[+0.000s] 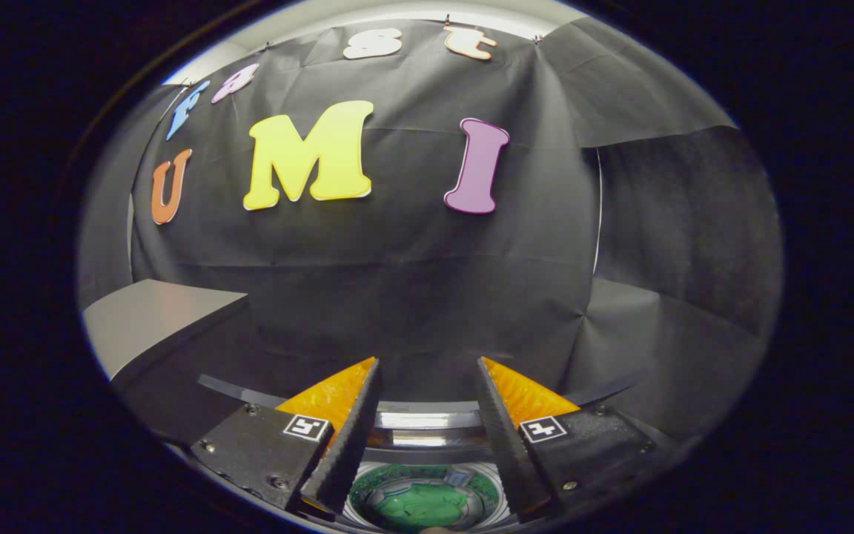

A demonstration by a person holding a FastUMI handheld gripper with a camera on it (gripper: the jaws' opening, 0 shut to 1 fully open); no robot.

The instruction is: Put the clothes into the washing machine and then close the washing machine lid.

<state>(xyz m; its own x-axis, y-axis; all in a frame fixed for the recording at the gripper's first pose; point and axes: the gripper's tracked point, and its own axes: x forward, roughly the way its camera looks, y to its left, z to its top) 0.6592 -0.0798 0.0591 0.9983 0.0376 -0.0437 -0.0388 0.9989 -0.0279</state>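
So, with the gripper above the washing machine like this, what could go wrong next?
1. The gripper is open with nothing between its fingers, and a green garment lies in the drum below. If more clothes wait elsewhere, closing now might leave them out.
2. The lid appears raised just beyond the fingers. Pushing it carelessly may let a finger slip off its rim.
3. The garment seems near the drum's rim, so it might catch under the lid.

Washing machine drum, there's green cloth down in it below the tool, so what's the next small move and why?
Probably lift the tool back and go for the lid. Green cloth lies down in the washing machine drum between and below the fingers, which are spread with nothing between them, so the load looks dropped. The lid itself I can't make out for sure here, so find it first.
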